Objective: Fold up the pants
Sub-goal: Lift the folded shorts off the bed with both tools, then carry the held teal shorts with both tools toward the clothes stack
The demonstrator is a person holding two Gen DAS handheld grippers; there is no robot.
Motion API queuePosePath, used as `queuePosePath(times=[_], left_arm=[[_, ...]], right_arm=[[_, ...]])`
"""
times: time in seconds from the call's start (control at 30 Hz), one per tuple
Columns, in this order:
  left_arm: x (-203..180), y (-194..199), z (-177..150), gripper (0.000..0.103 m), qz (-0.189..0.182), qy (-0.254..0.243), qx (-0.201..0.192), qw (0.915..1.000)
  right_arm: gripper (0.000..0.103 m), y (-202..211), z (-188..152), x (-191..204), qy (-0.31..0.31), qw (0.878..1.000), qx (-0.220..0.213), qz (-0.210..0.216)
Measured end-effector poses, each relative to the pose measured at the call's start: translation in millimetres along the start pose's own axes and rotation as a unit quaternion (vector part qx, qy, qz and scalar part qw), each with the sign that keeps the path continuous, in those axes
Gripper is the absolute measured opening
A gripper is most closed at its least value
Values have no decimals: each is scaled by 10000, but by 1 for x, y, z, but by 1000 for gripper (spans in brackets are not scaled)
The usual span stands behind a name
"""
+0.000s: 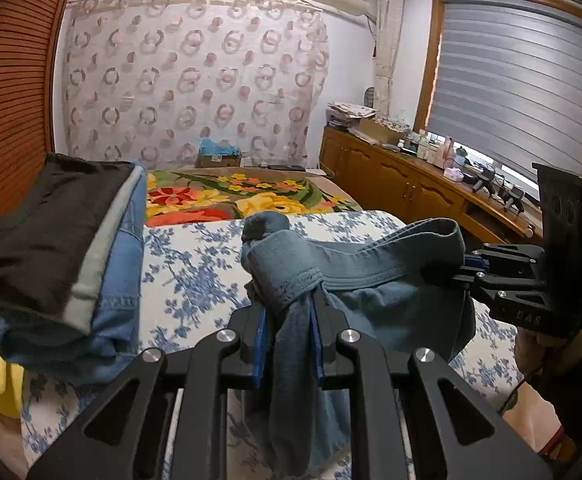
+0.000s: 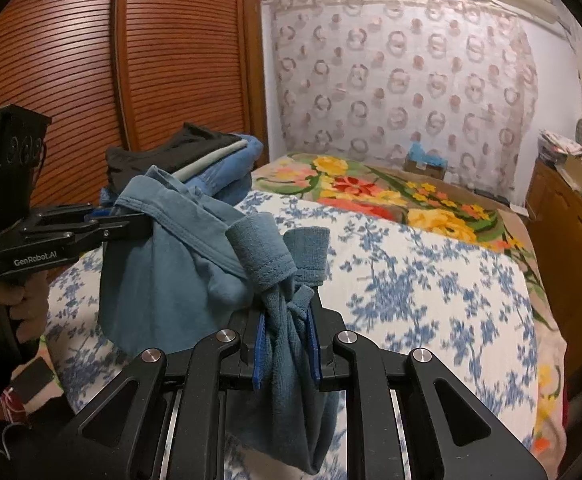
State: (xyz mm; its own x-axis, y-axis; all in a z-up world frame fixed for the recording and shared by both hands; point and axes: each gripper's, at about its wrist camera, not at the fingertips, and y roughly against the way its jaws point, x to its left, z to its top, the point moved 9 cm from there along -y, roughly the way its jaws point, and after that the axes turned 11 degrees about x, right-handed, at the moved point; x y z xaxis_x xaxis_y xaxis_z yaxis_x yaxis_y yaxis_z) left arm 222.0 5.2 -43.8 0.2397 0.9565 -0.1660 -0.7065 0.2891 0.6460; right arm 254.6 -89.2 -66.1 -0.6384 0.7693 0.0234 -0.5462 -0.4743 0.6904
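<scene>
A pair of teal-blue pants [image 1: 355, 272] hangs in the air above the bed, held by both grippers. My left gripper [image 1: 289, 308] is shut on a bunched part of the waistband and leg cloth. My right gripper [image 2: 287, 312] is shut on another bunch of the same pants [image 2: 179, 256]. Each gripper shows in the other's view: the right one [image 1: 467, 270] pinches the waistband at the right, the left one [image 2: 131, 222] pinches it at the left. The cloth sags between them and drapes below the fingers.
The bed has a blue-flowered white sheet [image 2: 411, 288] and a bright floral blanket [image 1: 251, 196] farther back. A stack of folded clothes, black on denim [image 1: 59, 256], sits on the left. A wooden cabinet [image 1: 403, 184] runs along the right. A louvred wardrobe [image 2: 131, 60] stands at the left.
</scene>
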Motion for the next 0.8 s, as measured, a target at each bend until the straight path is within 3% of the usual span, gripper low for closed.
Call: queuePosePath(times=[0.8], left_arm=[[65, 31, 56, 16, 692, -41, -514, 9963]], right_arm=[[15, -35, 111, 26, 838, 9958, -373, 66]])
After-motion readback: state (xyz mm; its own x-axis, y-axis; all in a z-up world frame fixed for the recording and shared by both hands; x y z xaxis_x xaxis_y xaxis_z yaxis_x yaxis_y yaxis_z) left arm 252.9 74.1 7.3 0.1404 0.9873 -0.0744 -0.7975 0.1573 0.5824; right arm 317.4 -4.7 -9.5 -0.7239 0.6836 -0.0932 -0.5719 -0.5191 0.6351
